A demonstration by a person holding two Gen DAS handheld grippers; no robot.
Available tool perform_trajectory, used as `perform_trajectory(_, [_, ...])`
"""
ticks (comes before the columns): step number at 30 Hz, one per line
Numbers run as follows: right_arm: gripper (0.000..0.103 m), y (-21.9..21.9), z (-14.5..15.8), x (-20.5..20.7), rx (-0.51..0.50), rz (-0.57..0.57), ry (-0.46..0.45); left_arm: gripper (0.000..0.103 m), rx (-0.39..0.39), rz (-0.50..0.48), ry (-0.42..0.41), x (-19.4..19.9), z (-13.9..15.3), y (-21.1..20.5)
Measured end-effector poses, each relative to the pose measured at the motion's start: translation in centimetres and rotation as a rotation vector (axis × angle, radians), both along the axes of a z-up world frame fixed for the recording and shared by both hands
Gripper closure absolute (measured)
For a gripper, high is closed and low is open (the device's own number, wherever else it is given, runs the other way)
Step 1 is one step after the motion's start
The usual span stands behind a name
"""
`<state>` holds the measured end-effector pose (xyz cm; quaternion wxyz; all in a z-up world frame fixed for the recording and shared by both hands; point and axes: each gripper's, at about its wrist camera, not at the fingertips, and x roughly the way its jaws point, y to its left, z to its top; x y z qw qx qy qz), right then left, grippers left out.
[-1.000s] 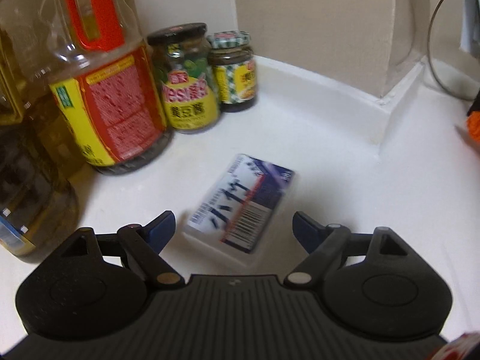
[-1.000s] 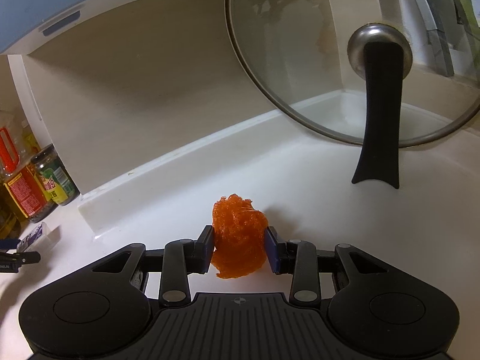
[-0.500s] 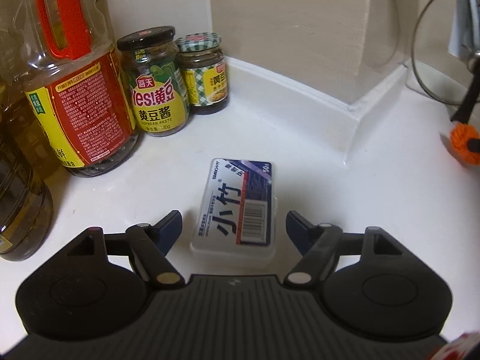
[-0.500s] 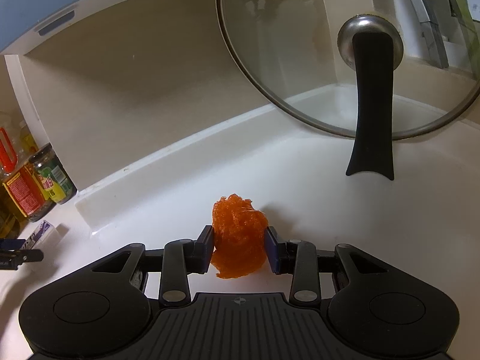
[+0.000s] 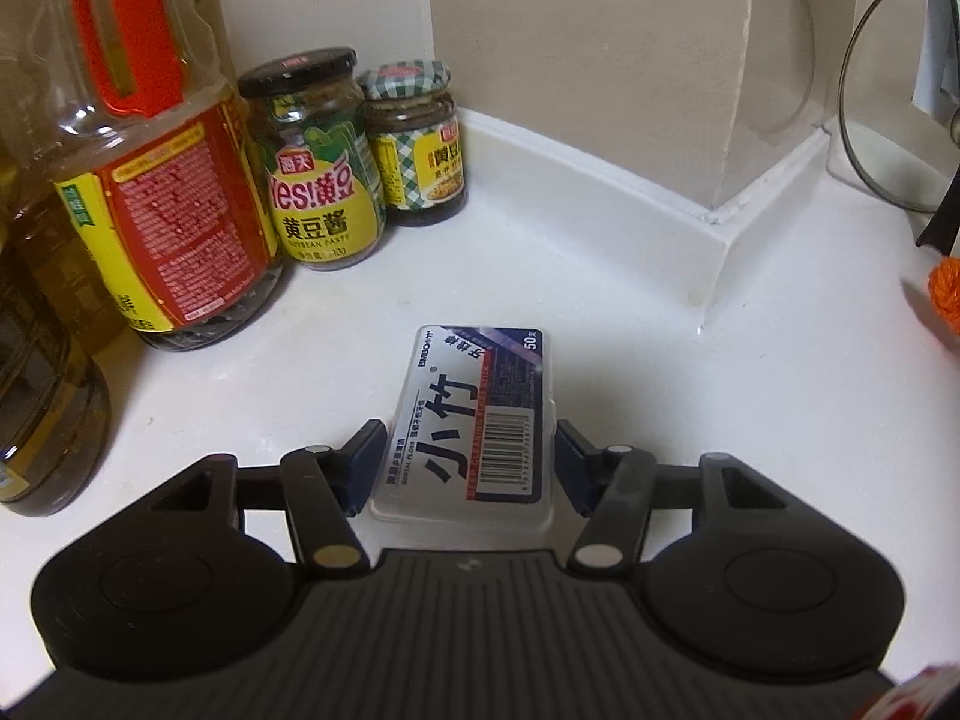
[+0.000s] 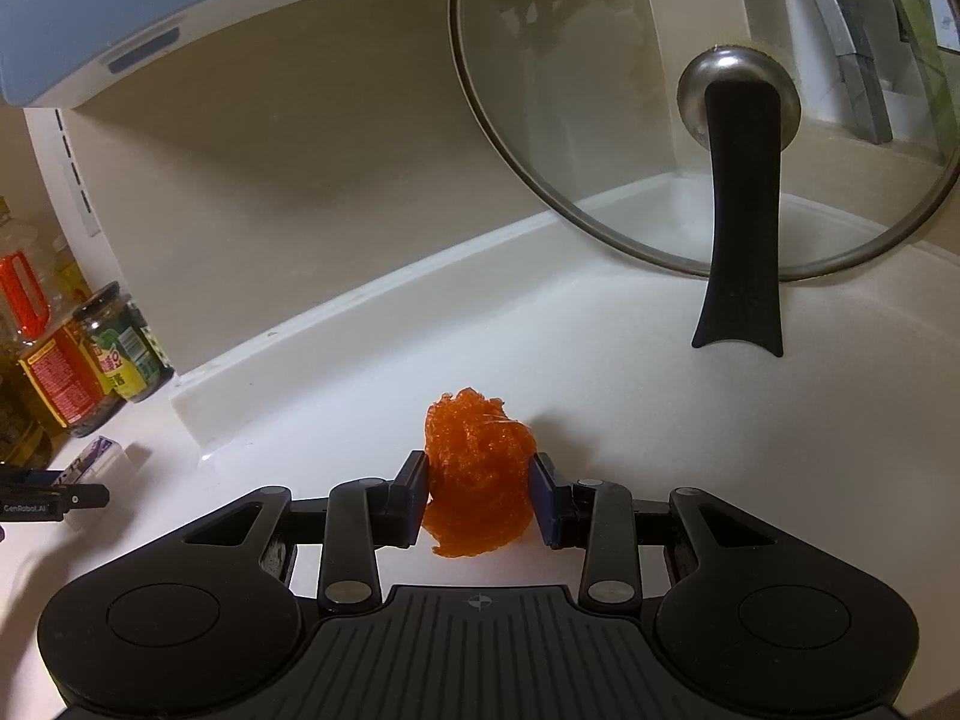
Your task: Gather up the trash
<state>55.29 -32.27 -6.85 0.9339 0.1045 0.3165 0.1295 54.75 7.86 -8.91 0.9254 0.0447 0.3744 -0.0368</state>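
A clear plastic box with a blue-and-white label and a barcode [image 5: 474, 420] lies flat on the white counter [image 5: 690, 420]. My left gripper [image 5: 469, 450] straddles its near end; the jaws are closing and both blue pads sit against the box's long sides. In the right wrist view my right gripper [image 6: 480, 492] is shut on a crumpled orange clump [image 6: 477, 468], which rests on the counter. That clump also peeks in at the right edge of the left wrist view [image 5: 945, 294]. The box [image 6: 96, 456] and the left gripper [image 6: 54, 495] show small at the far left.
A big oil bottle with a red handle [image 5: 150, 180] and two sauce jars [image 5: 318, 162] [image 5: 417, 144] stand in the back-left corner. A glass pot lid [image 6: 600, 90] with a black handle [image 6: 741, 228] leans on the wall at right. A wall corner [image 5: 714, 240] juts out between.
The left gripper's jaws have narrowed from well apart to against the box's sides, and the box now lies straight between them. The right gripper and its orange clump have stayed put.
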Motion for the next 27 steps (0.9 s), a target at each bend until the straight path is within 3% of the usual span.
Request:
perform_trajectory(11, [0.066,1.3,2.3,-5.0,0.014,0.021,-0.025,0.047,-0.069,-0.006,-0.054,-5.7,3.6,0.8])
perform_trajectory(27, [0.066,6.6,6.5,-18.0,0.037,0.085,-0.07,0.047,-0.149,-0.083,-0.112,-19.9,7.5,1.7])
